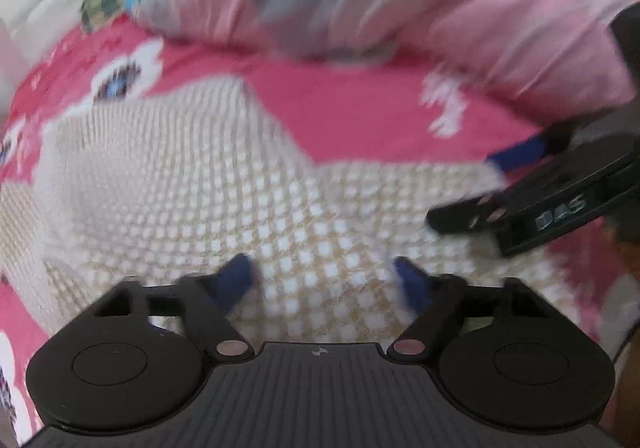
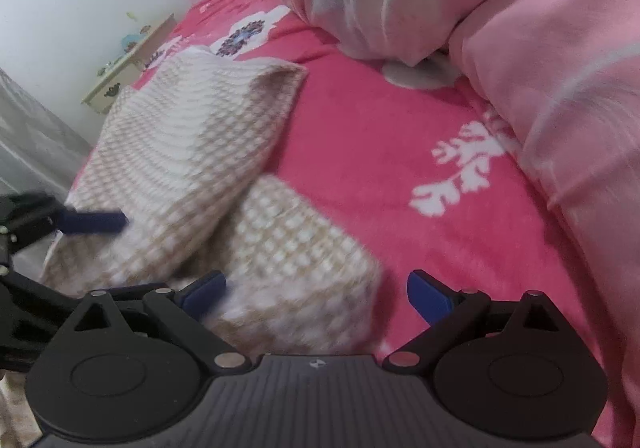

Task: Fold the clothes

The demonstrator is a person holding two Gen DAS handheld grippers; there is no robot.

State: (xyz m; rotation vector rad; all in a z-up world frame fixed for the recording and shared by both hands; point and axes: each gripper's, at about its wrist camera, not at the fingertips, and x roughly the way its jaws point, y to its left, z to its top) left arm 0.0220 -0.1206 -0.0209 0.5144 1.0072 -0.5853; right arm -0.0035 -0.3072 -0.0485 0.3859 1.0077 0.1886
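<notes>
left tongs point(image 1: 324, 280) spread apart over the cream knit sweater point(image 1: 200, 175), nothing between the blue tips. right tongs point(image 2: 316, 294) gaping wide above a folded sleeve, gripping nothing either. the sweater lies partly folded on the bright pink bed cover point(image 2: 360, 135) with its white flowers. further back, a bunched pale pink duvet point(image 2: 540, 47), and a small dresser point(image 2: 128, 63) against the wall.

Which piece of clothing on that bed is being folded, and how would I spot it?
Start with the bed's bright pink floral blanket. In front of the puffy pale pink duvet lies a cream and beige checked knit garment, partly folded over itself. It is the only woven-looking, neutral-coloured thing there; everything around it is pink.
</notes>
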